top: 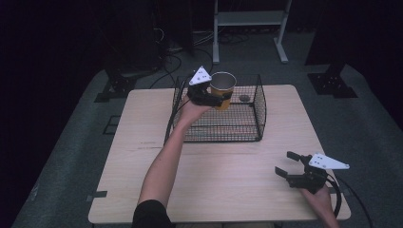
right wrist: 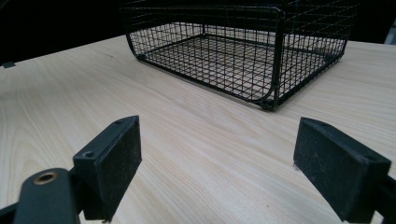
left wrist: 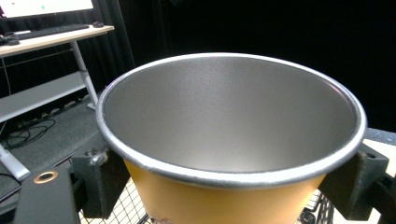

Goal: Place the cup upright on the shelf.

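While the left gripper [top: 216,98] holds a cup [top: 223,89] above the wire basket [top: 259,114], the right gripper [top: 291,167] idles wide apart over bare table [top: 223,175].

High view: cup upright, long axis vertical, clamped at its side over the basket's left half; left hand far nearer than right. Small dark object [top: 244,98] on basket floor, unclear what.
Left gripper view: jaws closed on the cup's [left wrist: 224,196] orange wall just under the silver rim; its base cut off, basket floor mostly hidden.
Right gripper view: jaws spread, holding nothing; basket [right wrist: 275,60] ahead, well apart, top cropped.
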{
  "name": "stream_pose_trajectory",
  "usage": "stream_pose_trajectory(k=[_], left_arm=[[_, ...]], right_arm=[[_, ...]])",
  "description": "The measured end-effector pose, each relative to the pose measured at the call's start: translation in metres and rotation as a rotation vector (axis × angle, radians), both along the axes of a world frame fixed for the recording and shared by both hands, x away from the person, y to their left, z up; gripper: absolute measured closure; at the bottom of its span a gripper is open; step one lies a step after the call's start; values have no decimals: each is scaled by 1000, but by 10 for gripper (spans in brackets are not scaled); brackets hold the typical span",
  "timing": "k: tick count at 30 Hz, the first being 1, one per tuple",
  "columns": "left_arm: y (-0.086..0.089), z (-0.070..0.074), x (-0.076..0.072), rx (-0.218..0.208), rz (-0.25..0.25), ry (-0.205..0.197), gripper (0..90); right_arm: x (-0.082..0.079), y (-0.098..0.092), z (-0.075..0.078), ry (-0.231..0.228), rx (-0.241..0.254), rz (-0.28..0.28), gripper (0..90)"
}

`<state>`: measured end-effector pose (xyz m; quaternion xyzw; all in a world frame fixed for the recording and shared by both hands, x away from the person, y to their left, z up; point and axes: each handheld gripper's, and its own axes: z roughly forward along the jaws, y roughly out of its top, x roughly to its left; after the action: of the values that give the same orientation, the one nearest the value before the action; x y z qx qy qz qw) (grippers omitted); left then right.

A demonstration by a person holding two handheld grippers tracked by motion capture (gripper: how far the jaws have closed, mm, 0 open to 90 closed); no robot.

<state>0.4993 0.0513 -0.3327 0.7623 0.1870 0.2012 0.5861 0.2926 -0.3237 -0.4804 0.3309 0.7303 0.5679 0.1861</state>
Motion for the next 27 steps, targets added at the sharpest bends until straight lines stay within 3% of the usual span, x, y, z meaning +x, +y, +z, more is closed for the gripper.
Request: stream_pose_trajectory(k=[7, 17, 21, 24, 27], left_arm=[[-3, 1, 10, 23, -10, 32, 145], [-15, 0, 20, 44, -39, 39, 145], [-17, -5, 26, 40, -44, 49, 145], [-20, -11, 32, 70, -57, 83, 144], [-21, -14, 34, 72, -56, 83, 144]], right_arm=[[0, 0, 0, 2, 3, 0, 141], [0, -1, 0, 1, 6, 3, 141], [0, -1, 0, 2, 7, 4, 141], [1, -1, 0, -1, 7, 6, 141], [0, -1, 0, 1, 7, 6, 141]])
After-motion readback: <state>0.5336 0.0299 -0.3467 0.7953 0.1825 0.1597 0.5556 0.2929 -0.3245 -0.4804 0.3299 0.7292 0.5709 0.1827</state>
